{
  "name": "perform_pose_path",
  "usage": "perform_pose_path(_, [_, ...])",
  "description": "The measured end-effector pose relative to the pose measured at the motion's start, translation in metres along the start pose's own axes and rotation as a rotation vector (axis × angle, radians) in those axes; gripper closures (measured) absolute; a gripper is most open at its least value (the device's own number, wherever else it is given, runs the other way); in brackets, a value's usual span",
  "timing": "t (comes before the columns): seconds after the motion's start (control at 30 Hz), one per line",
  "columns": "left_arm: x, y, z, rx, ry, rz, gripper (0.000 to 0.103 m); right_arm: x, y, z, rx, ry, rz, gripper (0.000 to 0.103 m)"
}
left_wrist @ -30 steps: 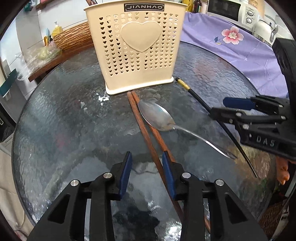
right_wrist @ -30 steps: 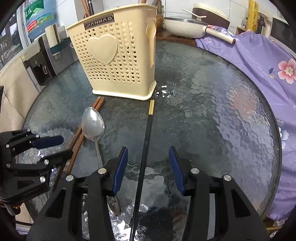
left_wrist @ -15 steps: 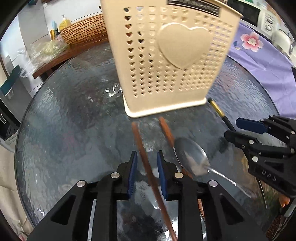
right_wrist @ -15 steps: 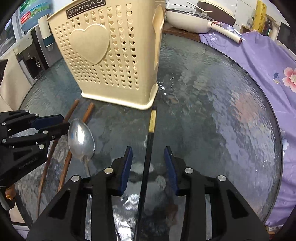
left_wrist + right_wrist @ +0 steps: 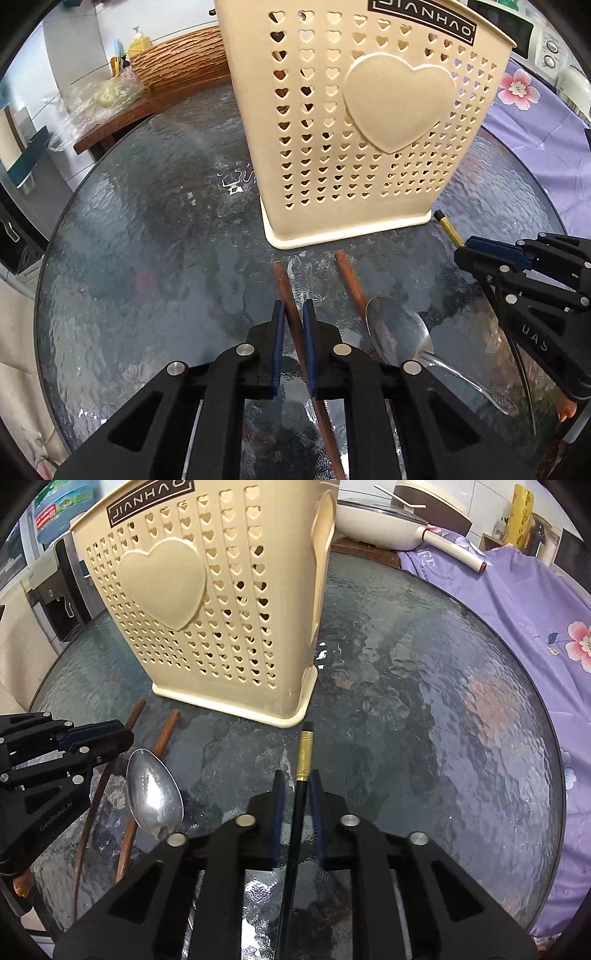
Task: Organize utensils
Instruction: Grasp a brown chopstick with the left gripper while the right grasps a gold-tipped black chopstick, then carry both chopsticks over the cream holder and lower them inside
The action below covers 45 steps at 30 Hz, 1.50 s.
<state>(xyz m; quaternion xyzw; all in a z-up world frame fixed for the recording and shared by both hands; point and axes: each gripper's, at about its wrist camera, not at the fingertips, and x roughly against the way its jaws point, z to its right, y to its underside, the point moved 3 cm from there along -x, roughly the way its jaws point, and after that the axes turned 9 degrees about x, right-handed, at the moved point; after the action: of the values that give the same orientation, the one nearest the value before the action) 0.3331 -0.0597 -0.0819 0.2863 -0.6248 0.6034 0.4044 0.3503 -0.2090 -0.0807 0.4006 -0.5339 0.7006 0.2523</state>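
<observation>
Cream plastic, punched with little hearts and bearing one large raised heart, makes up the utensil holder (image 5: 354, 122) ahead of you; its black label reads "JIANHAO". It stands upright on the round rippled-glass surface (image 5: 147, 258), whose dark rim curves off to both sides, with bare glass open to the left of the holder. Your left tongs (image 5: 293, 314) are nearly closed on a reddish-brown wooden chopstick (image 5: 282, 280), pads against its sides, its end lying just short of the holder's base. A second brown wooden chopstick (image 5: 349, 277) lies beside it, partly under a shiny metal spoon (image 5: 397, 332). Your right tongs (image 5: 295, 786), marked "DAS" on the side, are narrowed on a black chopstick with a gold band (image 5: 304, 753), whose end lies close to the holder's corner. Purple flowered cloth (image 5: 517, 609) borders the glass at right.
</observation>
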Motion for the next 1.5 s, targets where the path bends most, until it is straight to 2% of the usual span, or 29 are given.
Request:
perform_pose_path(0.23, [0.004,0.009,0.010,-0.015,-0.027,0.024,0.096,0.001,0.002,-0.001,-0.011,-0.001,0.013,0.095])
perform_pose_path(0.5, [0.006,0.011,0.010,-0.002,-0.025,0.037,0.096,0.004,0.007,0.003,-0.054,-0.022,0.056,0.096])
perform_pose_path(0.73, [0.015,0.009,-0.001,0.032,0.013,0.049,0.096,0.028,0.006,0.009,-0.078,-0.037,0.142,0.096])
perform_pose_path(1.03, [0.058,0.001,-0.009,0.059,0.075,0.133,0.096,0.078,-0.002,0.013,-0.121,-0.120,0.290,0.096])
perform_pose_path(1.3, [0.090,-0.003,-0.004,0.059,0.119,0.197,0.096,0.103,-0.007,0.017,-0.161,-0.185,0.347,0.096])
perform_pose_path(1.5, [0.104,-0.005,-0.003,0.058,0.139,0.220,0.097,0.118,-0.010,0.018,-0.160,-0.192,0.389,0.096])
